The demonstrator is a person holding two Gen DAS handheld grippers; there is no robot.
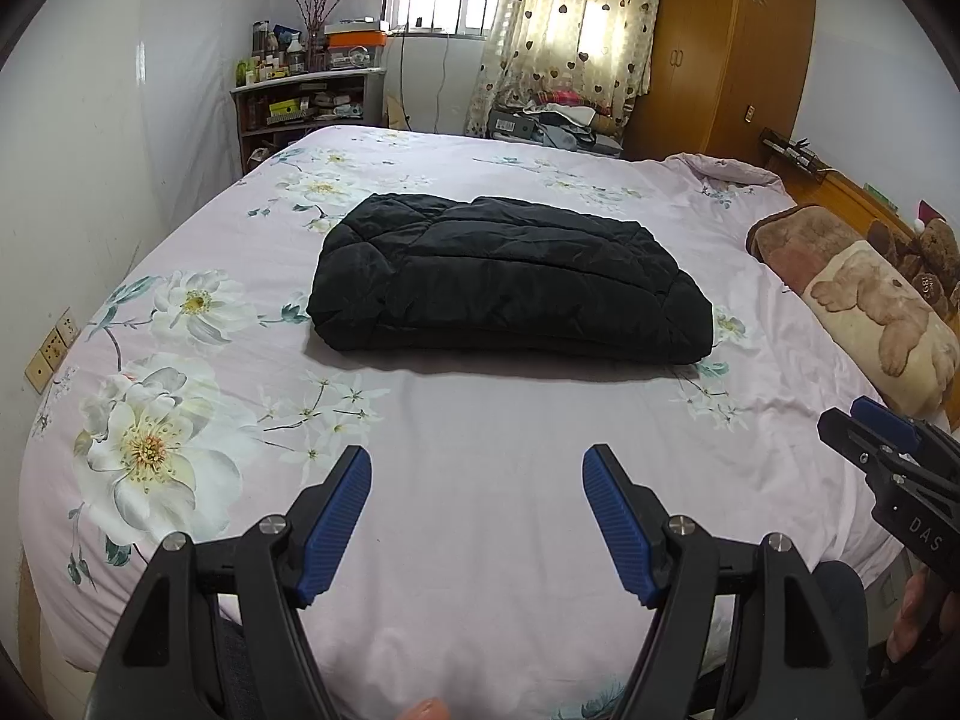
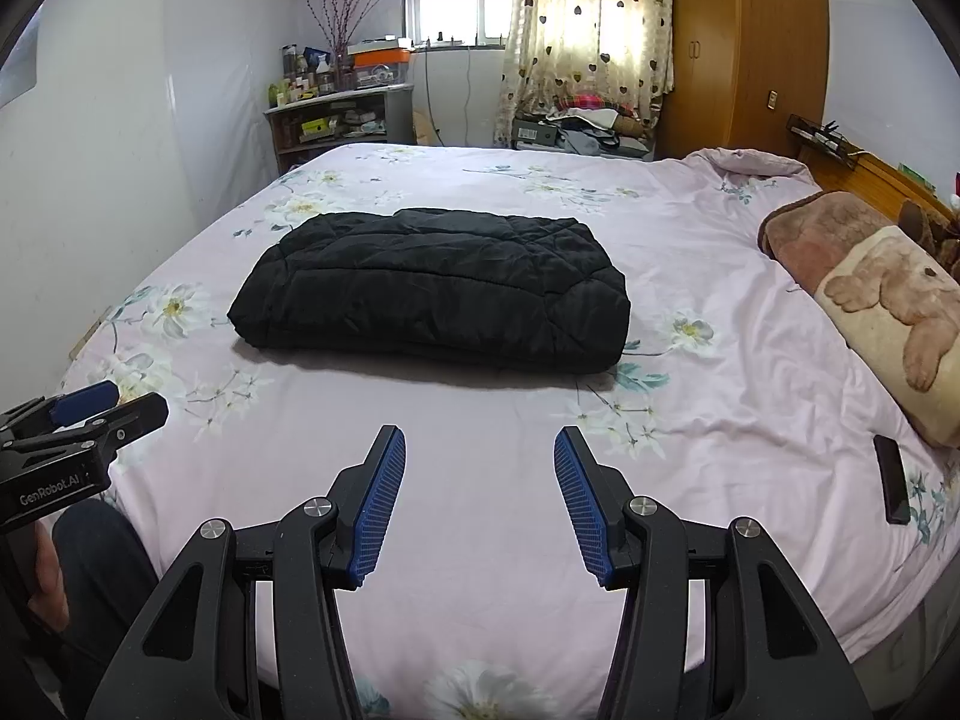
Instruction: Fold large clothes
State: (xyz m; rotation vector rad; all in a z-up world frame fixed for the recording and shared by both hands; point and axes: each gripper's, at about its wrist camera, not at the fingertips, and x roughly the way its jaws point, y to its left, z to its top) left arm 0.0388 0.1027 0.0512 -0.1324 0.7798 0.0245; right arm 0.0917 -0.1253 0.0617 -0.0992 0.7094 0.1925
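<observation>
Jacket (image 1: 504,282), black quilted, folded mid-bed: puffy, soft, slippery; pinch near hem edge. Left gripper (image 1: 477,516), right gripper (image 2: 480,498) released, empty.

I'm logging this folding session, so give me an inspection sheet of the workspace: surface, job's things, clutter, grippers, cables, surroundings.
Surface: bed with a pink floral sheet, mostly smooth, some wrinkles near the pillow side.
Job's things: black padded garment lies folded into a compact bundle mid-bed.
Clutter: dark phone-like slab on the sheet; bear-print pillow at the headboard side.
Grippers: left gripper and right gripper both open, empty, short of the garment.
Cables: one cord hangs down the far wall under the window.
Surroundings: cluttered shelf, heart-print curtain, wooden wardrobe.
</observation>
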